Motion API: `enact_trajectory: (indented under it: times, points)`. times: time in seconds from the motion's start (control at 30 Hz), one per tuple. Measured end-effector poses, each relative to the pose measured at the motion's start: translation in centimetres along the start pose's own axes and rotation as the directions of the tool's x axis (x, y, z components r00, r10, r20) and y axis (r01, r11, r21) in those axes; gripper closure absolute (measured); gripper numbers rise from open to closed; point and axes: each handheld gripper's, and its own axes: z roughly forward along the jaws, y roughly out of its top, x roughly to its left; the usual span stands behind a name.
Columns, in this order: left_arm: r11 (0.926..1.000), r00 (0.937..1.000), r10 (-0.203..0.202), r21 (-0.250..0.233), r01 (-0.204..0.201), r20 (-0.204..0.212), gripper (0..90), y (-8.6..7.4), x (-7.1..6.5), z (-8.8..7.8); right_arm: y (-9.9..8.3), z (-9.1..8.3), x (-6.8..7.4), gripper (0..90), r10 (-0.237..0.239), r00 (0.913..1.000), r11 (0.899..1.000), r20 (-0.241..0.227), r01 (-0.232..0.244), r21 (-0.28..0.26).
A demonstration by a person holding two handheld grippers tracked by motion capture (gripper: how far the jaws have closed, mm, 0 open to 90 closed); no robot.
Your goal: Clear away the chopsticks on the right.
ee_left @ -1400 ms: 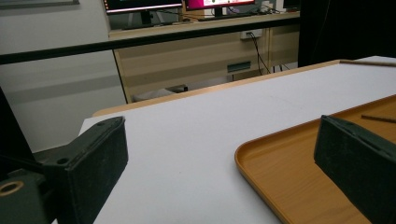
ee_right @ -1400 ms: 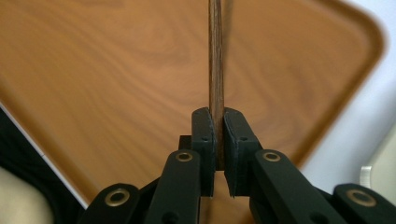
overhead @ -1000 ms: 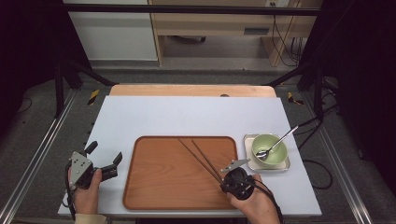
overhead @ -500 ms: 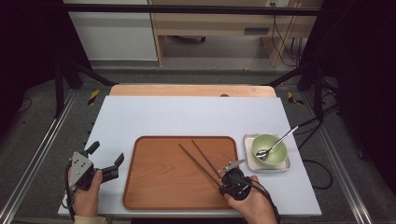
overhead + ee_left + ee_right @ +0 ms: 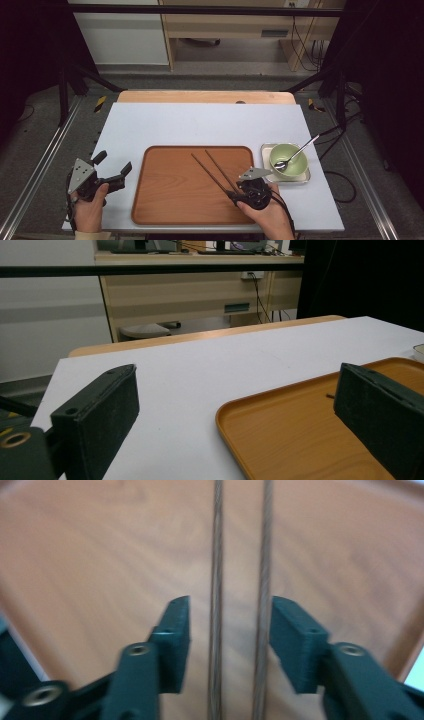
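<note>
Your left gripper (image 5: pixel 112 172) rests over the white table (image 5: pixel 200 125) just left of the wooden tray (image 5: pixel 165 200), its jaws spread wide with nothing between them. On the tray's right half lie the two chopsticks (image 5: pixel 212 170). Your right gripper (image 5: pixel 230 630) has just been opening; the chopsticks run between its pads, untouched. Right of the tray, a spoon (image 5: pixel 295 155) leans in the green bowl (image 5: pixel 287 152).
</note>
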Motion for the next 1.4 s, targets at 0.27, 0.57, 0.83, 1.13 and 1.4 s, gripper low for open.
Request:
enact_trajectory:
  times: [0.27, 0.57, 0.83, 1.13, 1.4]
  points:
    - [0.9995, 0.9972, 0.02, 0.023, -0.022, 0.073, 3.8, 0.4, -1.8, 0.4, -0.5, 0.3, 0.5, 28.7, -0.143, 0.9836, 0.981, 0.111, 0.156, -0.117]
    - [0.9962, 0.9939, 0.053, 0.064, -0.059, 0.096, 3.5, 0.2, -3.7, 1.3, 0.5, -0.8, -0.3, 14.5, -0.141, 0.9865, 0.949, 0.083, 0.159, -0.272]
    - [0.9844, 0.9908, 0.08, 0.148, -0.096, 0.109, 3.8, 0.4, -5.5, 2.2, 2.6, -0.4, -1.9, 10.5, -0.181, 0.977, 0.928, 0.113, 0.208, -0.311]
    - [0.9538, 0.9683, 0.116, 0.247, -0.171, 0.221, 7.1, 1.3, -8.7, 4.0, 0.7, -1.0, -2.6, 14.8, -0.135, 0.9817, 0.939, 0.135, 0.17, -0.299]
    - [0.918, 0.9202, 0.196, 0.267, -0.294, 0.339, 10.0, 2.1, -10.7, 6.2, -0.2, -2.4, -2.8, 16.8, -0.176, 0.9601, 0.894, 0.218, 0.248, -0.372]
